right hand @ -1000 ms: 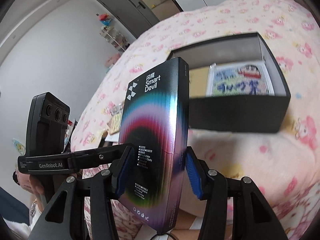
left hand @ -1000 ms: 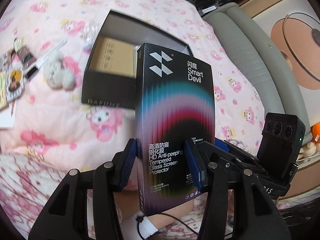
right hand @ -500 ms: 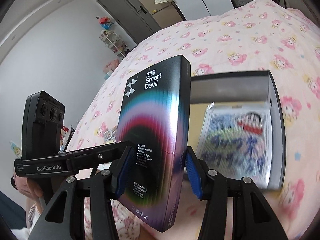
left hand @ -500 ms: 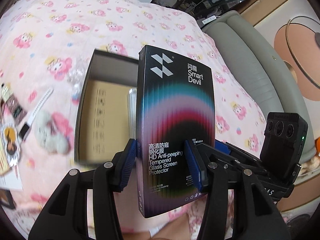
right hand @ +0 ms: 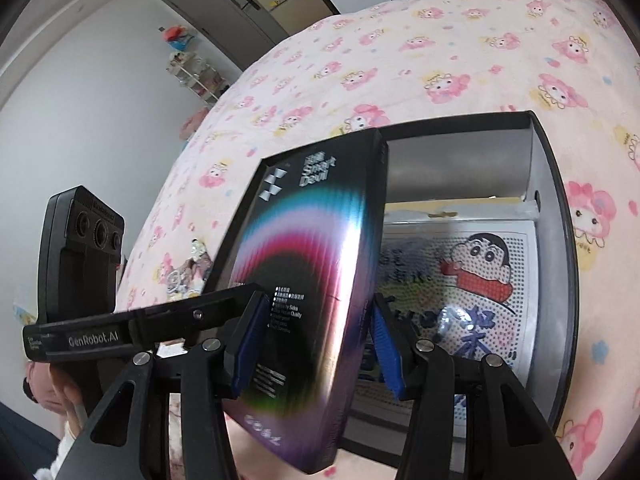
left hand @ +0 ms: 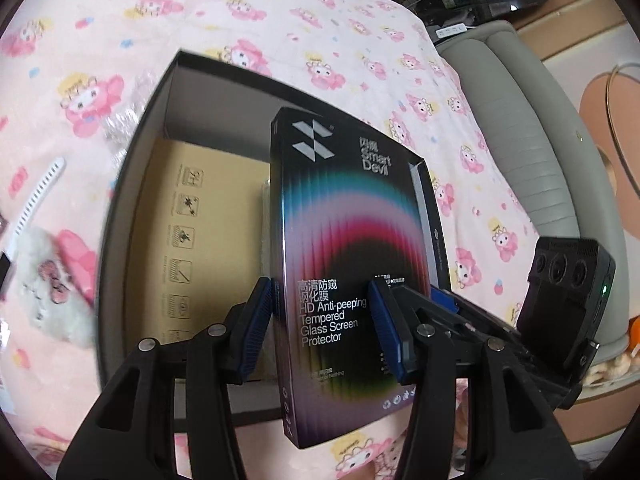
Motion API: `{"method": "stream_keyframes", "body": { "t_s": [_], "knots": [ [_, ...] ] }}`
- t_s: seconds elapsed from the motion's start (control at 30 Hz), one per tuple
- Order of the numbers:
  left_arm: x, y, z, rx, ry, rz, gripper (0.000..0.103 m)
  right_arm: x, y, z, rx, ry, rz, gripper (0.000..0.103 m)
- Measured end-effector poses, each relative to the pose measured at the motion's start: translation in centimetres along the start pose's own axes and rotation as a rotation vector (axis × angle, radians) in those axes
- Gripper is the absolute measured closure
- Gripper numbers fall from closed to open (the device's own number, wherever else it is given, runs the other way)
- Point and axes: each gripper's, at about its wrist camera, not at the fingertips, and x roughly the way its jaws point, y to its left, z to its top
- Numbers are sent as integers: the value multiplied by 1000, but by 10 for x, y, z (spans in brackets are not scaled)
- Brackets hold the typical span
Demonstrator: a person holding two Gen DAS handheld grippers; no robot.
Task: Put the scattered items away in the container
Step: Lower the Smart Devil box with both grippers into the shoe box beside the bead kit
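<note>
Both grippers hold one dark "Smart Devil" screen protector box (left hand: 340, 240), also in the right wrist view (right hand: 316, 280). My left gripper (left hand: 324, 326) is shut on it. My right gripper (right hand: 318, 344) is shut on its opposite sides. The box hangs upright over an open black container (left hand: 132, 184), also in the right wrist view (right hand: 560, 240). Inside lie a tan cardboard box (left hand: 200, 240) and a cartoon bead picture (right hand: 472, 280).
The container sits on a pink cartoon-print bedspread (left hand: 280, 20). Left of it lie a white fluffy toy (left hand: 52, 288), a white strap (left hand: 36, 200) and crinkled clear wrap (left hand: 128, 108). A grey padded bed edge (left hand: 520, 140) runs on the right. More small items (right hand: 188, 268) lie left.
Both grippers have carried the screen protector box forward and over the container. The container now fills the views from above, and its inside shows.
</note>
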Motion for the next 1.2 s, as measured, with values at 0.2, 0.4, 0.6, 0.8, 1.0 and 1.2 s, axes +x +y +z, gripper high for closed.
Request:
{"method": "stream_keyframes", "body": {
  "t_s": [0.2, 0.4, 0.6, 0.8, 1.0, 1.2],
  "knots": [
    [7, 6, 2, -21, -5, -2, 52, 7, -8, -2, 10, 1, 9, 56],
    [5, 12, 9, -37, -42, 39, 52, 21, -3, 6, -16, -13, -3, 56],
    [23, 28, 6, -73, 4, 63, 51, 41, -9, 3, 12, 65, -18, 56],
    [49, 36, 1, -100, 57, 72, 51, 56, -23, -3, 78, 133, -64, 56],
    [64, 34, 0, -82, 104, 118, 54, 62, -30, -4, 64, 186, -141, 55],
    [59, 25, 1, -47, 107, 210, 55, 45, -23, 0, -1, 121, -241, 55]
  ]
}}
